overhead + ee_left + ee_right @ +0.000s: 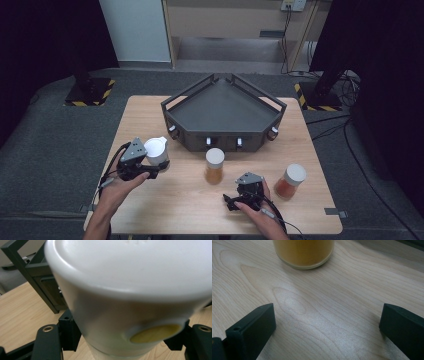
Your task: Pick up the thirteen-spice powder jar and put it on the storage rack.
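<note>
Our left gripper [156,167] clamps the white-lidded round jar [156,151] just below its lid; rigid, smooth plastic, likely light, so we keep it upright. Right gripper [239,201] rests open.

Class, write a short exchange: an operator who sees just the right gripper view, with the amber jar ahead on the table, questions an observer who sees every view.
Operator: What is the other hand doing?
Observer: The left gripper is shut on a white-lidded jar.
Operator: What lies beyond my amber jar?
Observer: A dark tray at the far side of the table.
Operator: Any other jars?
Observer: A reddish-filled jar stands to your right.
</note>
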{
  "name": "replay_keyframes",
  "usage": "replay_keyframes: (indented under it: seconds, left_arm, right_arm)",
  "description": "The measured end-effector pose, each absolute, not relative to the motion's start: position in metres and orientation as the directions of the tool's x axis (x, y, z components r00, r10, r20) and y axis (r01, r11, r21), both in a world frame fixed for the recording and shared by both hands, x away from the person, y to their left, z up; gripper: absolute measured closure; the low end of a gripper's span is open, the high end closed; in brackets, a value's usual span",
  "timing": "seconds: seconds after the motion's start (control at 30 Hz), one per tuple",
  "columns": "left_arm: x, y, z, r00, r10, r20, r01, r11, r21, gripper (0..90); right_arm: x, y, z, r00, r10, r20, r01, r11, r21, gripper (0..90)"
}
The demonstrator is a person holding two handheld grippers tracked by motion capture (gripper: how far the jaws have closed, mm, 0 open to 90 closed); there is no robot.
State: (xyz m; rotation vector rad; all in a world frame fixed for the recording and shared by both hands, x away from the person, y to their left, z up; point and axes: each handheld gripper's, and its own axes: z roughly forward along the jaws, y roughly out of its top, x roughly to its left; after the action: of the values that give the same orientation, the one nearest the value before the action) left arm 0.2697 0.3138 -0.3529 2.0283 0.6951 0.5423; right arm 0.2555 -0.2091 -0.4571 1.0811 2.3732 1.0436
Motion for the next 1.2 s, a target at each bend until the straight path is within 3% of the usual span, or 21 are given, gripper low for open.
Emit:
replay_keyframes:
  seconds: [1.2]
  left_arm:
    - [0.320, 0.290, -0.301, 0.825, 0.550, 0.133, 0.177, -0.474, 0.862, 29.1]
  right_arm:
    - [0.255, -0.209, -0.457, -0.657, 0.754, 0.002, 0.512, 0.443, 0.736, 0.9]
